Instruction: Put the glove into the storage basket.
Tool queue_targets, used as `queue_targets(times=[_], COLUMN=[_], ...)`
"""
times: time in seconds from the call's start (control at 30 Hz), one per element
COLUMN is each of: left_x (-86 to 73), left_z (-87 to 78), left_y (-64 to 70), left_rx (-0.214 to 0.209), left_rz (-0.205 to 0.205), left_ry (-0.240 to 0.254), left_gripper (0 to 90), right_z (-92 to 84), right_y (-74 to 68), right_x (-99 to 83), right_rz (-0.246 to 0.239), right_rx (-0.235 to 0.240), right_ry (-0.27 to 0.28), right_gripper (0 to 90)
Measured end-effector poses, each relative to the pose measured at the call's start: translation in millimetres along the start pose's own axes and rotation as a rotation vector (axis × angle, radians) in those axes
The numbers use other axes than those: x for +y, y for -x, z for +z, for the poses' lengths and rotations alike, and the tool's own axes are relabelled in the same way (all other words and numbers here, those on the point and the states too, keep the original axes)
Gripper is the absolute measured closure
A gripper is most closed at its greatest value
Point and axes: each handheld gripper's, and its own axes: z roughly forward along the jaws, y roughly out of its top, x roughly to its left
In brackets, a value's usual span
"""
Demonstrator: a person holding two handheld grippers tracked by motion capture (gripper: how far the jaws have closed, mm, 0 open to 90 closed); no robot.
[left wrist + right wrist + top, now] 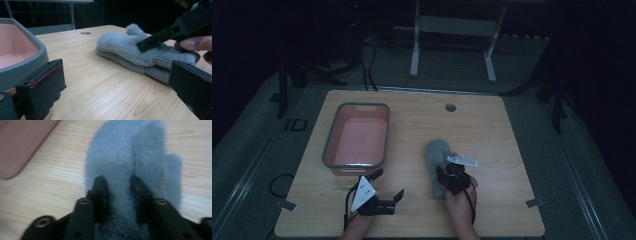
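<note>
Sitting empty: pink tub [357,137]; right hand-held gripper [119,186] jaws straddling grey mitten [130,160], left [388,186] apart.

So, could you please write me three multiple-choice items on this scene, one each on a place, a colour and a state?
1. Where does the tub stand relative to the mitten?
A. to its left, in the high view
B. to its right
C. on top of it

2. What colour is the mitten?
A. red
B. grey
C. yellow

3. How does the left claw stand?
A. shut on the mitten
B. shut on the tub
C. open, holding nothing

Answers: 1 A, the tub sits left of the mitten. 2 B, its fleece is grey. 3 C, its jaws stand wide apart over bare table.
</note>
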Motion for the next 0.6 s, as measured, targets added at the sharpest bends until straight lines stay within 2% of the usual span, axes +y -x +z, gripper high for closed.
queue_targets(times=[0.1, 0.17, 0.23, 0.27, 0.33, 0.4, 0.43, 0.47, 0.53, 0.6], left_x=[0.3, 0.5, 0.9, 1.2, 1.9, 2.3, 2.5, 2.6, 3.3, 4.4], left_z=[0.6, 1.2, 1.9, 2.5, 4.2, 5.3, 5.5, 6.1, 7.4, 9.6], left_y=[0.0, -0.2, -0.1, 0.2, 0.9, 2.4, 3.2, 4.1, 6.0, 7.3], left_rx=[-0.006, -0.014, -0.022, -0.023, -0.023, -0.023, -0.018, -0.013, 0.002, 0.008], left_rz=[0.001, -0.003, -0.013, -0.009, 0.0, 0.017, 0.027, 0.033, 0.054, 0.061], left_ry=[-0.005, -0.01, -0.021, -0.028, -0.047, -0.057, -0.062, -0.064, -0.092, -0.13], left_gripper=[1.5, 1.5, 1.5, 1.5, 1.5, 2.3, 4.0, 4.0, 4.0, 4.0], right_z=[-10.1, -16.6, -22.3, -25.2, -29.4, -29.9, -29.2, -28.6, -29.2, -29.6], right_y=[0.9, 5.3, 11.4, 15.4, 25.2, 35.0, 39.5, 43.3, 49.6, 54.6], right_x=[7.0, 12.1, 16.6, 18.4, 22.4, 24.7, 25.6, 25.6, 24.3, 21.8], right_rz=[-0.017, -0.091, -0.155, -0.162, -0.155, -0.15, -0.153, -0.156, -0.193, -0.239], right_rx=[0.043, 0.073, 0.075, 0.066, 0.098, 0.141, 0.174, 0.186, 0.243, 0.23], right_ry=[0.026, 0.054, 0.071, 0.082, 0.084, 0.067, 0.048, 0.04, 0.046, 0.075], right_gripper=[51.5, 44.2, 35.7, 32.7, 28.6, 12.1, 13.0, 12.9, 12.4, 14.1])
